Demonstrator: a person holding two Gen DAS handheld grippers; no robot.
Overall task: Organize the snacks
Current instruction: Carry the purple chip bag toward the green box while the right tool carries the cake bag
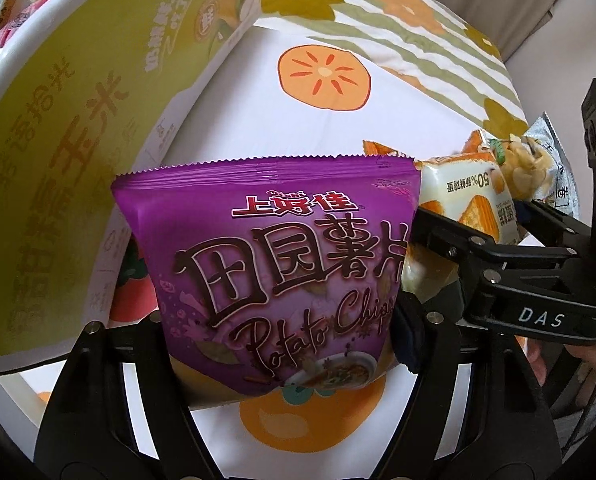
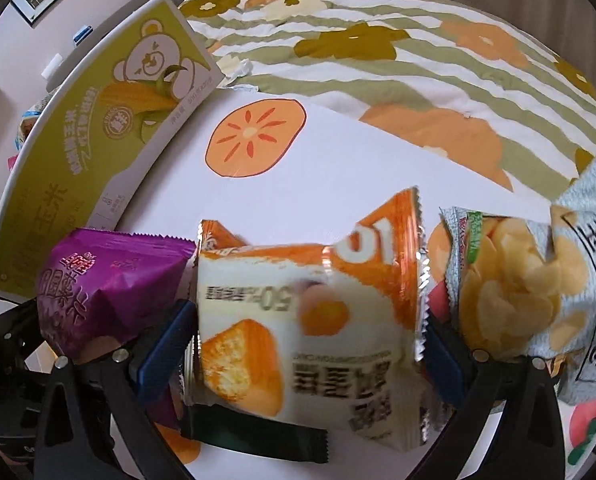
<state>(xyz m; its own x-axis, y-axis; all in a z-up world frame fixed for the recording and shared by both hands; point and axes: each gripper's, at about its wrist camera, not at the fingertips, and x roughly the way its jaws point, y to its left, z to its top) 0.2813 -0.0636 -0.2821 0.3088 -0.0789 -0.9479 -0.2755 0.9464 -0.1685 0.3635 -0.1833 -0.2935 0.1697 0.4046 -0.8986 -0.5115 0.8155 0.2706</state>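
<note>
My left gripper is shut on a purple potato chip bag, held upright above the white persimmon-print cloth. The purple bag also shows at the left of the right wrist view. My right gripper is shut on an orange-and-white egg cake packet; its blue pads press both sides. In the left wrist view the right gripper holds that packet just right of the purple bag. A pale corn chip bag lies at the right.
A green corn-snack box stands along the left, against a white curved rim. A dark wrapper lies under the cake packet. A striped flowered quilt lies beyond the cloth.
</note>
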